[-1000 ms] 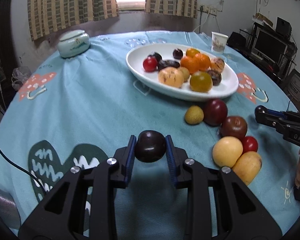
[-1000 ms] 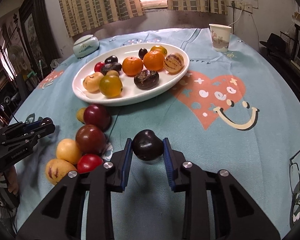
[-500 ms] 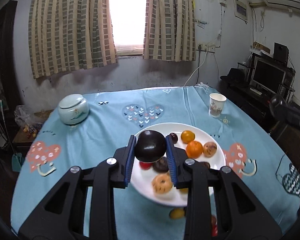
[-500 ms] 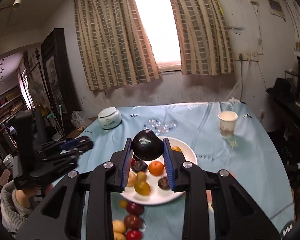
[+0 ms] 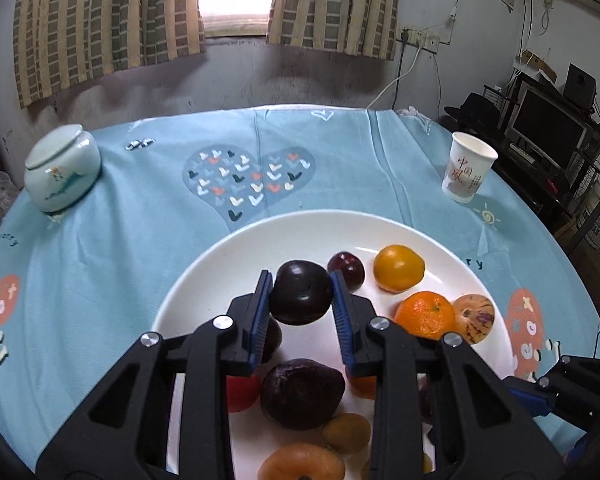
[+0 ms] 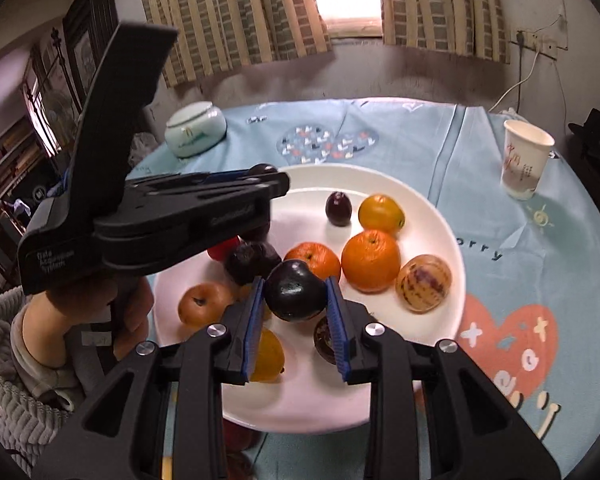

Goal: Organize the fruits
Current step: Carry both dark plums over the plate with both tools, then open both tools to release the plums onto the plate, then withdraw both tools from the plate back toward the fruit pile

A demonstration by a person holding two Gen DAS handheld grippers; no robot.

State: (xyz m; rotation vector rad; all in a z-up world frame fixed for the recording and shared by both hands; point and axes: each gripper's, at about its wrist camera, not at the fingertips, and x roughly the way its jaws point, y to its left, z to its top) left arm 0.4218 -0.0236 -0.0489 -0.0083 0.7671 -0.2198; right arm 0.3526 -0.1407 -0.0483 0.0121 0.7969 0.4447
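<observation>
My left gripper (image 5: 300,300) is shut on a dark plum (image 5: 300,298) and hangs over the white oval plate (image 5: 204,280), near its left middle. On the plate lie a small dark plum (image 5: 346,272), mandarins (image 5: 424,314), a striped melon (image 5: 474,318) and a wrinkled dark fruit (image 5: 302,388). My right gripper (image 6: 296,300) is shut on a second dark plum (image 6: 296,296) above the plate's (image 6: 380,380) near middle. In the right wrist view the left gripper (image 6: 274,184) reaches in from the left, held by a hand (image 6: 88,312).
A paper cup (image 5: 468,172) stands on the blue tablecloth at the far right and a pale lidded jar (image 5: 62,172) at the far left. Some red fruit (image 6: 240,436) shows just below the plate's near rim. A monitor and shelves stand beyond the table's right edge.
Both grippers have carried their plums from low over the tablecloth up and forward, and now hang over the plate. Neither grip has changed.
</observation>
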